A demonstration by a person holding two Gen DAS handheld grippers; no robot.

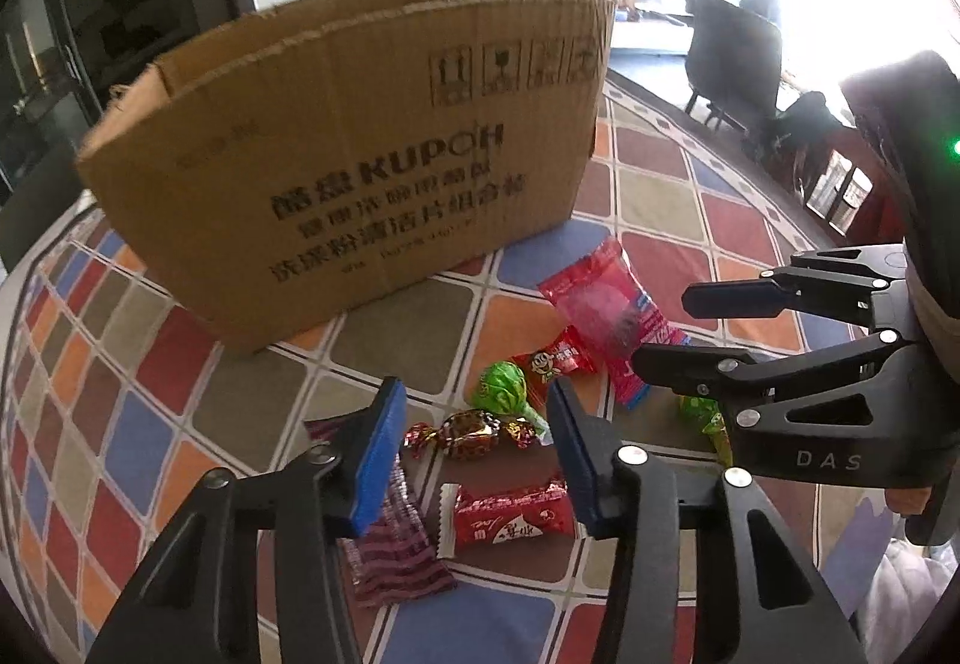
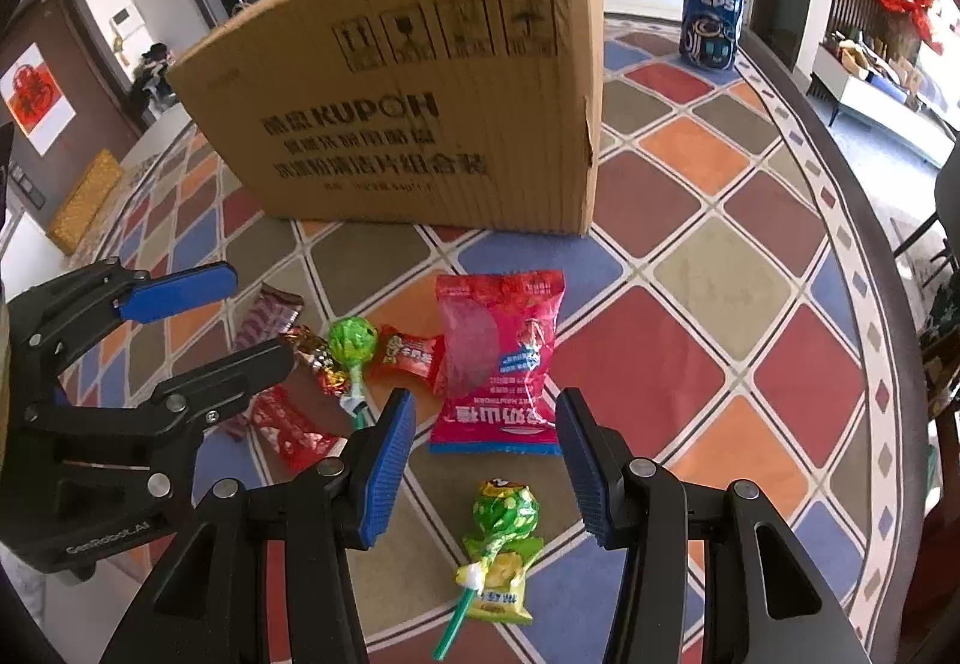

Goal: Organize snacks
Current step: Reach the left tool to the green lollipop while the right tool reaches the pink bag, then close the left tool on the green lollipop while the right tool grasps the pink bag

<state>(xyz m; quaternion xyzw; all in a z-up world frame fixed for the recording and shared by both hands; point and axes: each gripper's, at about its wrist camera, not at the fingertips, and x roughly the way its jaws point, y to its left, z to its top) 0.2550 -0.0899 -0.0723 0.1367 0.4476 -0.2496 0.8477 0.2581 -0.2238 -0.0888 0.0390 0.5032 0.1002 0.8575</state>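
Left gripper [image 1: 474, 454] gaping wide, nothing held, gold-red candy [image 1: 469, 433] right between its fingers; right gripper [image 2: 486, 469] spread too, green lollipop [image 2: 503, 514] just below, probably untouched. Cardboard box [image 2: 420, 81] stands beyond.

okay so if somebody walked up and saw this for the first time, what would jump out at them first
Probably the big brown cardboard box standing open-topped at the back of the bright checkered tablecloth. Next, the scatter of snacks in front of it, led by the large red snack bag and a green-wrapped lollipop lying nearest the open right gripper. A blue Pepsi can stands upright behind the box.
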